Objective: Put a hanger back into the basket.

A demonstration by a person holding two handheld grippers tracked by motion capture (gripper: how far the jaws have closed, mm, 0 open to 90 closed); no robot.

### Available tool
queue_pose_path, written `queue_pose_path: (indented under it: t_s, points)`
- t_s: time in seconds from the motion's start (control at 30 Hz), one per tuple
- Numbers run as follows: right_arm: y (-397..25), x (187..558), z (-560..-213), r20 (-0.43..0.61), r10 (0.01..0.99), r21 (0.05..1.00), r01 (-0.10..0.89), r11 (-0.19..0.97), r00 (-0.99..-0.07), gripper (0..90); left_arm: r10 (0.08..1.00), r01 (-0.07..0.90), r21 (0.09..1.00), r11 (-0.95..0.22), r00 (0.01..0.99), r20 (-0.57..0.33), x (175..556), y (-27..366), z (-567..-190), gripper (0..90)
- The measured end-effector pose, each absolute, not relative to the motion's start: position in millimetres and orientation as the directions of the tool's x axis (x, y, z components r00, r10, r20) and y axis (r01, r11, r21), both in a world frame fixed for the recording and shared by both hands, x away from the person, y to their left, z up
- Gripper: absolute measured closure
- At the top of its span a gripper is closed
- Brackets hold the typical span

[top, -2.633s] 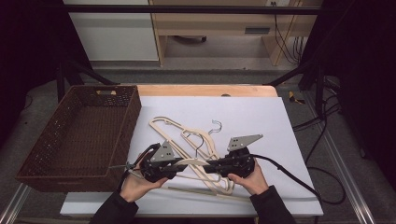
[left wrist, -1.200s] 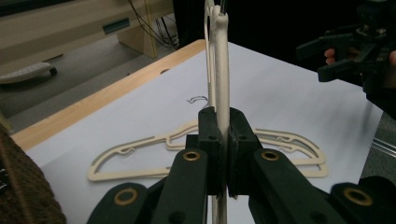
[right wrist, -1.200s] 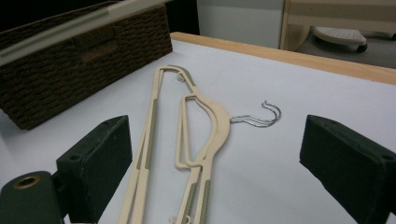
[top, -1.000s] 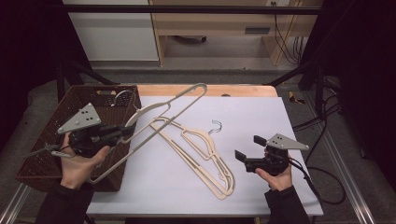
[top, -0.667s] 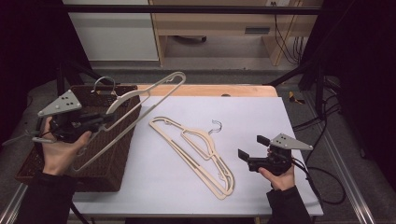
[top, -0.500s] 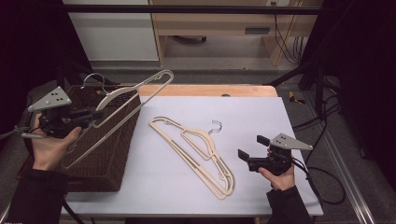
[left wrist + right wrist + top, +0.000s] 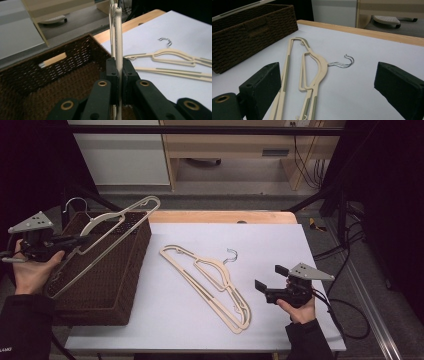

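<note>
A: Where's the held hanger [image 7: 107, 227]?
B: Cream plastic, up in the air over the wicker basket [image 7: 102, 290], far left. Left hand-held gripper [image 7: 119, 72] clenched on its bar.
A: Others?
B: Hangers on the table [image 7: 210, 275], flat mid-sheet, overlapping, hooks pointing far-right.
A: Right side?
B: Right hand-held gripper [image 7: 267, 285] near-right, jaws wide apart, holding nothing, w/ the table [image 7: 280, 240] under it.
</note>
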State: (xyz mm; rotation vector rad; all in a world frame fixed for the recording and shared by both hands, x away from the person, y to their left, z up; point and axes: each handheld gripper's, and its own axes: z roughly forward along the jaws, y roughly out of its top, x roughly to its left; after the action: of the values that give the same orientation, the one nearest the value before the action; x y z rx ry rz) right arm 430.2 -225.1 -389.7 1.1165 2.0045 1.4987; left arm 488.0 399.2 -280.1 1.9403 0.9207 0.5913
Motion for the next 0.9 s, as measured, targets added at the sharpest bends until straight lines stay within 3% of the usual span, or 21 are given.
queue_pose_path:
  t_s: [0.6,0.9]
  points:
    - [-224.3,431.2,-391.3,0.148,0.79,0.924,0.368,0.105,-0.596,7.1,0.838,0.46,0.836,-0.298,0.546,-0.002,495.3,438.2,-312.6,86.3]
    - [-223.0,431.8,-392.8,0.146,0.79,0.92,0.375,0.112,-0.596,6.9,0.864,0.533,0.79,-0.302,0.503,-0.01,500.8,437.2,-335.6,86.2]
